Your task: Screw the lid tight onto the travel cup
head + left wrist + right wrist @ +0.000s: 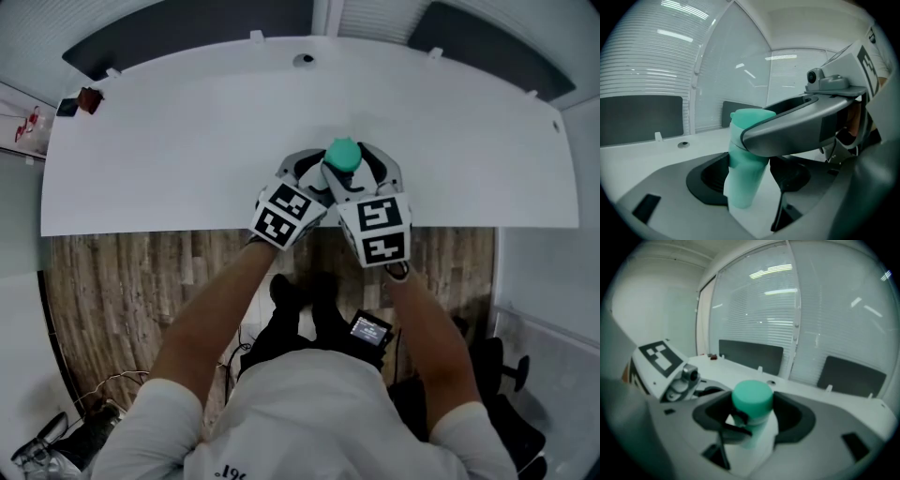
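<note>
A mint-green travel cup stands upright near the front edge of the white table (pixel 187 141), its green lid (pixel 343 155) on top. My left gripper (pixel 322 173) comes in from the left. Its dark pads sit on either side of the pale cup body (pixel 743 187) and press on it, so my left gripper (pixel 747 174) is shut on the cup. My right gripper (pixel 364 167) reaches in from the right, higher up. Its jaws stand wide around the lid (pixel 751 399), and my right gripper (pixel 752 417) is open with the lid between the pads. One right jaw (pixel 801 126) crosses in front of the cup top.
The table's front edge lies just under both grippers, with wooden floor below it. A small red object (pixel 89 98) sits at the far left corner. A round cable hole (pixel 303 60) is at the back middle. Window blinds and dark panels stand behind the table.
</note>
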